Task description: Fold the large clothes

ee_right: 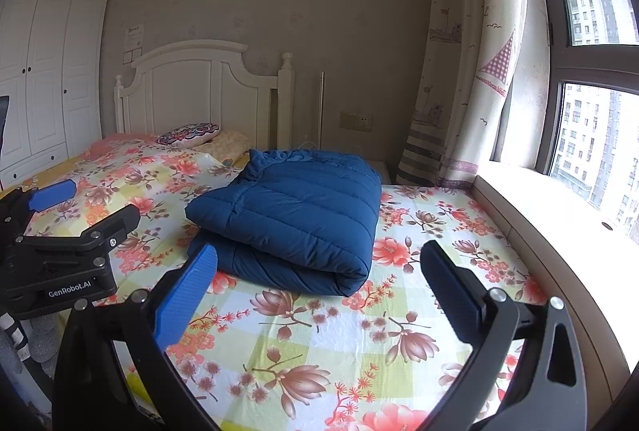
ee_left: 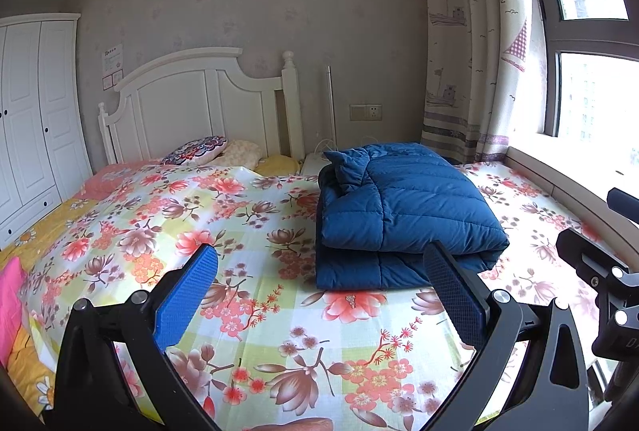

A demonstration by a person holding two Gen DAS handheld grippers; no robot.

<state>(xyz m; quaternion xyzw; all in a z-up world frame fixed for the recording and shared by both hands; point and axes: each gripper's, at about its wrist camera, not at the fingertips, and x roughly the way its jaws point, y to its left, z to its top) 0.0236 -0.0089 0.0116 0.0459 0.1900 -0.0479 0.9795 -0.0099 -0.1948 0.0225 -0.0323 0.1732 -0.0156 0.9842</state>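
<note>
In the left wrist view, the left gripper (ee_left: 321, 267) stood above the floral bed sheet (ee_left: 239, 231) with its jaws wide apart and nothing between them. The blue padded jacket (ee_left: 403, 215) lay folded into a thick bundle on the sheet, ahead of the jaws and shifted toward the right finger, whose tip overlapped the near edge of the bundle in the picture; I could not tell whether they touched. Part of the right gripper (ee_left: 599, 271) showed at the right edge. In the right wrist view, the right gripper (ee_right: 319, 263) also had its jaws wide and empty. The blue padded jacket (ee_right: 295, 219) lay ahead, mostly between the two fingers but nearer the left one. The left gripper (ee_right: 60, 231) appeared at the left, beside the jacket.
</note>
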